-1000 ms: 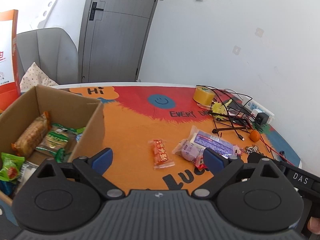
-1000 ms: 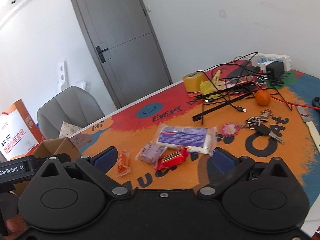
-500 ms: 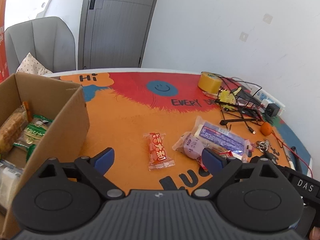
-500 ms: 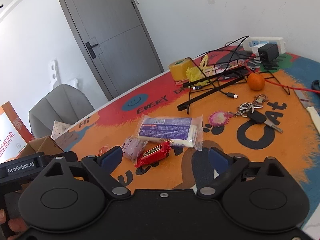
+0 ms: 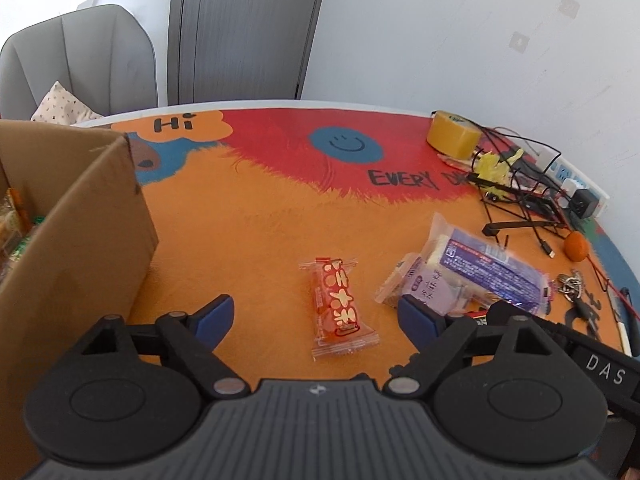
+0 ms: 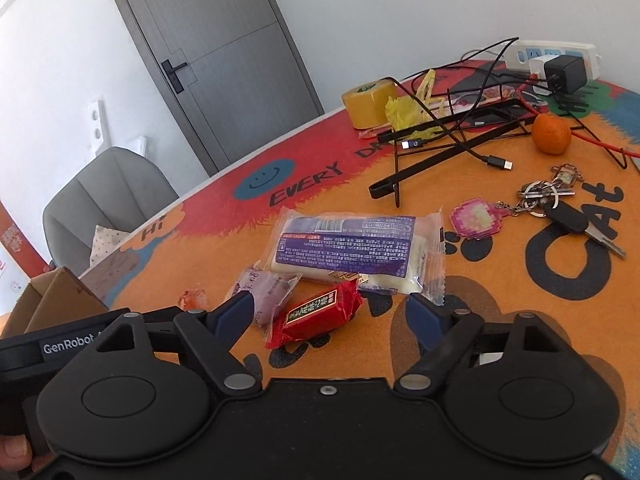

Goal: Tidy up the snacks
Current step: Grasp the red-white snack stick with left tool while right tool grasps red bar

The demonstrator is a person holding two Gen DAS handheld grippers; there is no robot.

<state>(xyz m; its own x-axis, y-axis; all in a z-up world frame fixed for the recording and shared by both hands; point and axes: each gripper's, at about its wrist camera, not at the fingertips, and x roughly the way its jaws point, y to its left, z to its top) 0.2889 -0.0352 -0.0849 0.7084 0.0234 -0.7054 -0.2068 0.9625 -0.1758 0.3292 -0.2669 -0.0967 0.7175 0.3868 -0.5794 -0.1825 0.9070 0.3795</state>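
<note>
The desk (image 5: pixel 256 216) bears a box (image 5: pixel 80 240) at its left edge and four snack packets mid-desk: orange (image 5: pixel 338 304), lilac (image 6: pixel 268 292), red (image 6: pixel 316 314), purple (image 6: pixel 352 250). Tape (image 5: pixel 452 134), cables (image 6: pixel 460 120), a tangerine (image 6: pixel 551 134) and keys (image 6: pixel 560 208) crowd the right edge.

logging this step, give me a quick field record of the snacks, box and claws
left claw: open, closing in, over orange snack, no contact
right claw: open, closing in, over red snack, no contact
loose snacks: orange, red, lilac pack, big purple pack
box: left of the mat, some snacks inside
clutter: tape, orange fruit, keys, cables
</note>
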